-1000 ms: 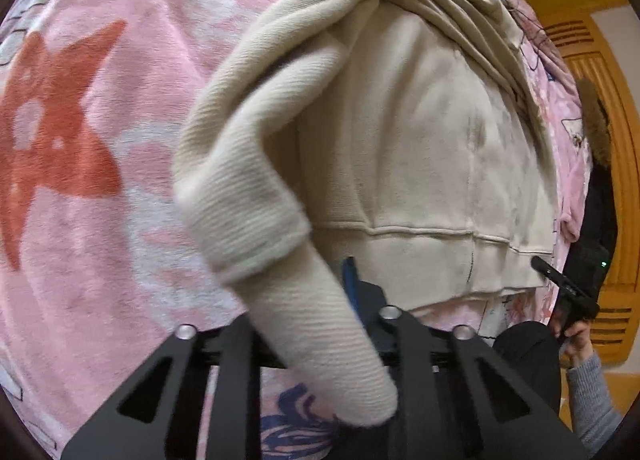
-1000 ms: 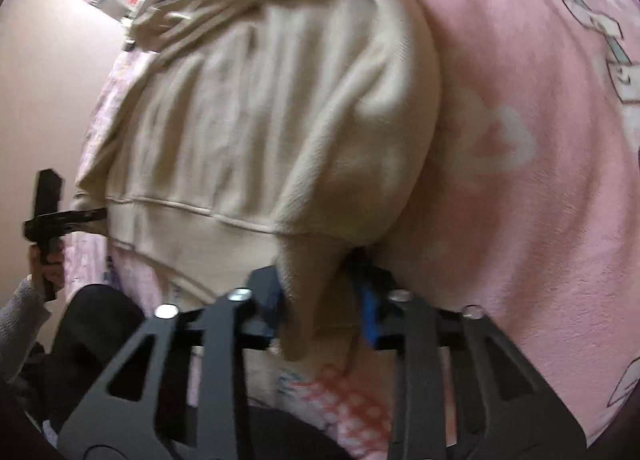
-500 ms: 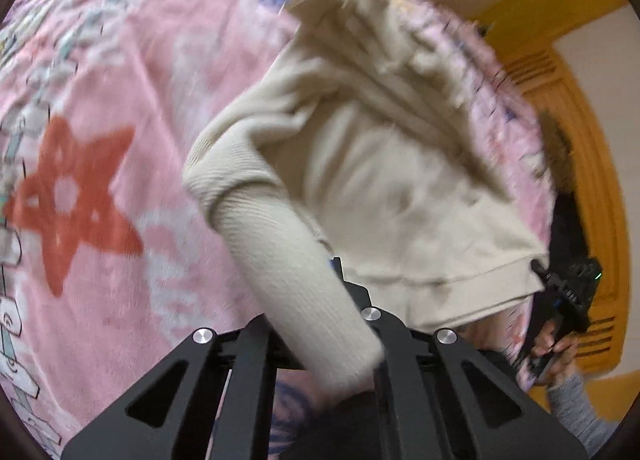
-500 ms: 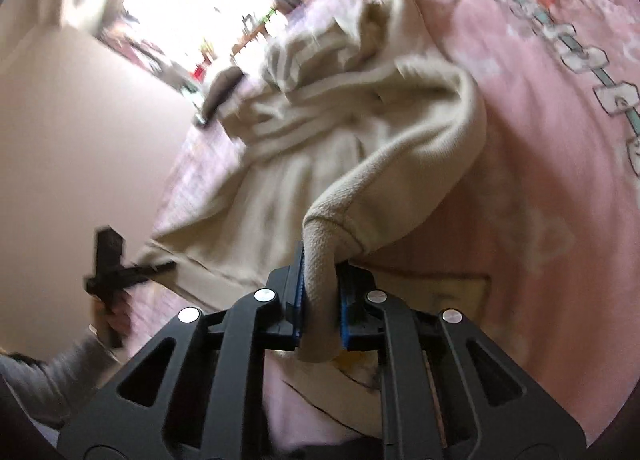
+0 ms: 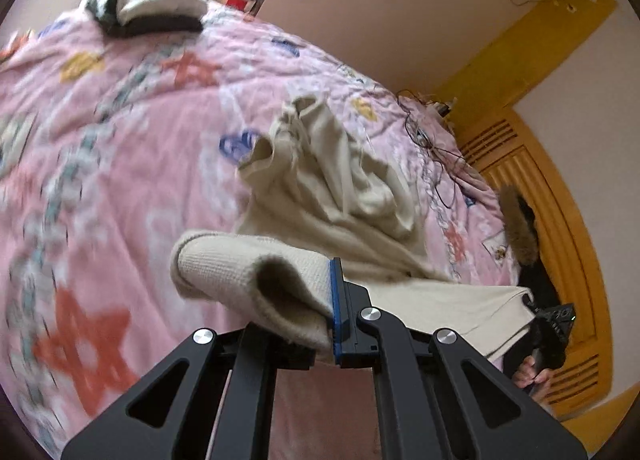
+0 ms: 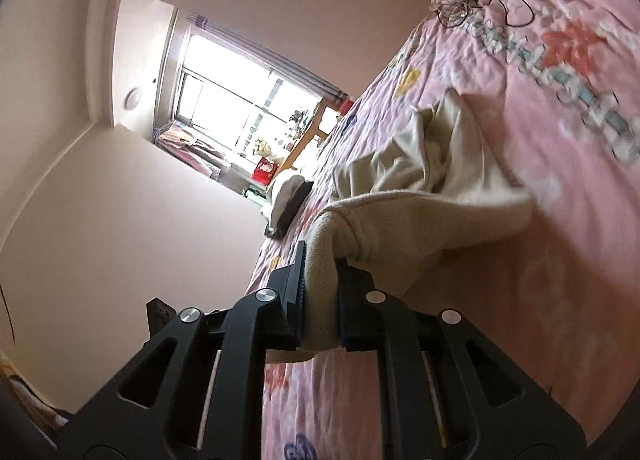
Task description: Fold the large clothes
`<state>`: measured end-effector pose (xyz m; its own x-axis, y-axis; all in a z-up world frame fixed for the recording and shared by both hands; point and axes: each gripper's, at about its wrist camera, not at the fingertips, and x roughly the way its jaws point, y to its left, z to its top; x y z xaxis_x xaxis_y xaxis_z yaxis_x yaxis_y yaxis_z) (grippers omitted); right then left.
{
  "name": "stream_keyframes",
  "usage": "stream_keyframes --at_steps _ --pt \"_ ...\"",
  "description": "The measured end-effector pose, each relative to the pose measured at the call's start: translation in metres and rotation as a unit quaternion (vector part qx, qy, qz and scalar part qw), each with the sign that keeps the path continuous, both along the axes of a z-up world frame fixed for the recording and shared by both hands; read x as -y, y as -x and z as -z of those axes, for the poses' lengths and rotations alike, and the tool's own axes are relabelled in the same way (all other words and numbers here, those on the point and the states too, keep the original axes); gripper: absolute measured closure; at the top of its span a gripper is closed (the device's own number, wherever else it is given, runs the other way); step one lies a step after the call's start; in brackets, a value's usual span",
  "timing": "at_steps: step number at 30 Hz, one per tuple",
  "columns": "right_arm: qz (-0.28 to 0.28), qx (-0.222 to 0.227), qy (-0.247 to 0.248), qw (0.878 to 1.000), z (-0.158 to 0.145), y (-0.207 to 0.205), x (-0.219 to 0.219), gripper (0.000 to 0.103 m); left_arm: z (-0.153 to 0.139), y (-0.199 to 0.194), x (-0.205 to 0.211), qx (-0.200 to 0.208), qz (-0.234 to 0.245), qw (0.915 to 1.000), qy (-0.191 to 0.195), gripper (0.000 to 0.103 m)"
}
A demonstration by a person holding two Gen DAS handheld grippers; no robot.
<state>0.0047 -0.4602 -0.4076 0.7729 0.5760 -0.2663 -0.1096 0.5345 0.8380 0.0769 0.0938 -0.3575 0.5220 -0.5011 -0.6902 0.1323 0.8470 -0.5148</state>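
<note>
Left wrist view: your left gripper (image 5: 320,324) pinches a sweater (image 5: 340,195) cuff | right gripper (image 6: 320,300) clamps the other cuff | sweater body lies ahead of both on the pink bedspread (image 5: 120,139), long axis running away from you | both arms equally near.

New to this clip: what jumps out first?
The cream sweatshirt, lying rumpled mid-bed on the pink star-print blanket. Each ribbed cuff is pinched in a hand-held gripper: the left hand-held gripper in the left wrist view, the right hand-held gripper in the right. Beyond it, a folded clothes stack sits at the far end of the bed by the bright window.
</note>
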Motion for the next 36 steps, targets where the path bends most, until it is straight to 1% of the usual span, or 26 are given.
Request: stream_keyframes --at_steps 1,2,3,4,7,9,11,12,13,14,16,18,20,21,22,23,24,25,26,27,28,30,31,33,35,36 --pt "-0.002 -0.001 0.005 1.0 -0.002 -0.014 0.004 0.092 -0.003 -0.014 0.002 0.005 0.002 0.9999 -0.015 0.098" --pt "-0.005 -0.003 0.015 1.0 -0.005 -0.033 0.008 0.092 -0.007 -0.037 0.005 0.005 0.002 0.9995 -0.03 0.098" --pt "-0.008 -0.007 0.022 1.0 -0.008 -0.048 0.011 0.092 -0.009 -0.051 0.005 0.003 0.003 0.9995 -0.032 0.098" --pt "-0.013 -0.011 0.031 0.999 -0.013 -0.071 0.015 0.092 -0.013 -0.074 0.007 0.004 0.006 0.9994 -0.034 0.098" --pt "-0.031 -0.016 0.074 0.997 -0.029 -0.139 0.022 0.092 -0.027 -0.135 0.018 0.007 0.019 0.9983 -0.055 0.098" --pt "-0.039 -0.027 0.088 0.995 -0.037 -0.189 0.029 0.092 -0.036 -0.176 0.03 0.011 0.027 0.9961 -0.084 0.098" --pt "-0.041 -0.051 0.096 0.993 -0.036 -0.234 0.036 0.092 -0.04 -0.228 0.045 0.008 0.035 0.9933 -0.11 0.098" --pt "-0.038 -0.067 0.108 0.991 -0.032 -0.259 0.04 0.092 -0.039 -0.246 0.049 0.0 0.035 0.9927 -0.116 0.098" --pt "-0.039 -0.081 0.117 0.989 -0.028 -0.277 0.042 0.092 -0.035 -0.274 0.057 -0.009 0.036 0.9912 -0.127 0.098" --pt "-0.037 -0.099 0.123 0.987 -0.02 -0.3 0.045 0.092 -0.032 -0.292 0.063 -0.017 0.034 0.9897 -0.138 0.098" --pt "-0.028 -0.132 0.119 0.984 0.001 -0.337 0.052 0.092 -0.019 -0.338 0.08 -0.03 0.035 0.9837 -0.174 0.097" --pt "-0.011 -0.158 0.112 0.981 0.026 -0.374 0.06 0.092 -0.002 -0.371 0.094 -0.04 0.035 0.9784 -0.2 0.098" --pt "-0.003 -0.176 0.116 0.978 0.046 -0.399 0.063 0.092 0.021 -0.4 0.112 -0.054 0.038 0.9721 -0.225 0.098" --pt "-0.005 -0.195 0.116 0.974 0.059 -0.413 0.063 0.092 0.033 -0.411 0.12 -0.061 0.035 0.9682 -0.24 0.098" --pt "0.0 -0.215 0.109 0.971 0.07 -0.421 0.065 0.092 0.043 -0.418 0.127 -0.061 0.036 0.964 -0.256 0.098" --pt "0.007 -0.236 0.091 0.967 0.085 -0.427 0.068 0.091 0.057 -0.427 0.135 -0.07 0.032 0.9569 -0.28 0.097" --pt "0.013 -0.248 0.071 0.966 0.095 -0.43 0.07 0.089 0.067 -0.434 0.136 -0.081 0.024 0.9555 -0.283 0.097" --pt "0.02 -0.26 0.05 0.964 0.106 -0.431 0.073 0.089 0.078 -0.439 0.137 -0.095 0.016 0.9546 -0.282 0.097" --pt "0.025 -0.274 0.027 0.961 0.118 -0.432 0.077 0.089 0.089 -0.443 0.138 -0.111 0.015 0.9528 -0.282 0.097" --pt "0.026 -0.291 0.005 0.956 0.129 -0.432 0.08 0.088 0.094 -0.445 0.14 -0.118 0.019 0.9515 -0.284 0.097" --pt "0.024 -0.298 -0.009 0.954 0.136 -0.433 0.083 0.088 0.099 -0.446 0.141 -0.123 0.024 0.9482 -0.292 0.097" --pt "0.018 -0.299 -0.036 0.953 0.144 -0.432 0.09 0.088 0.102 -0.448 0.144 -0.126 0.039 0.944 -0.302 0.095" --pt "0.012 -0.297 -0.05 0.954 0.146 -0.431 0.093 0.085 0.102 -0.448 0.144 -0.128 0.042 0.9426 -0.305 0.094" --pt "0.005 -0.293 -0.067 0.954 0.147 -0.429 0.097 0.082 0.099 -0.451 0.139 -0.138 0.042 0.9433 -0.299 0.094" --pt "0.003 -0.295 -0.079 0.952 0.145 -0.427 0.1 0.08 0.094 -0.453 0.133 -0.147 0.039 0.946 -0.286 0.093" --pt "0.004 -0.296 -0.094 0.951 0.145 -0.425 0.101 0.076 0.091 -0.455 0.132 -0.151 0.037 0.9468 -0.282 0.093"
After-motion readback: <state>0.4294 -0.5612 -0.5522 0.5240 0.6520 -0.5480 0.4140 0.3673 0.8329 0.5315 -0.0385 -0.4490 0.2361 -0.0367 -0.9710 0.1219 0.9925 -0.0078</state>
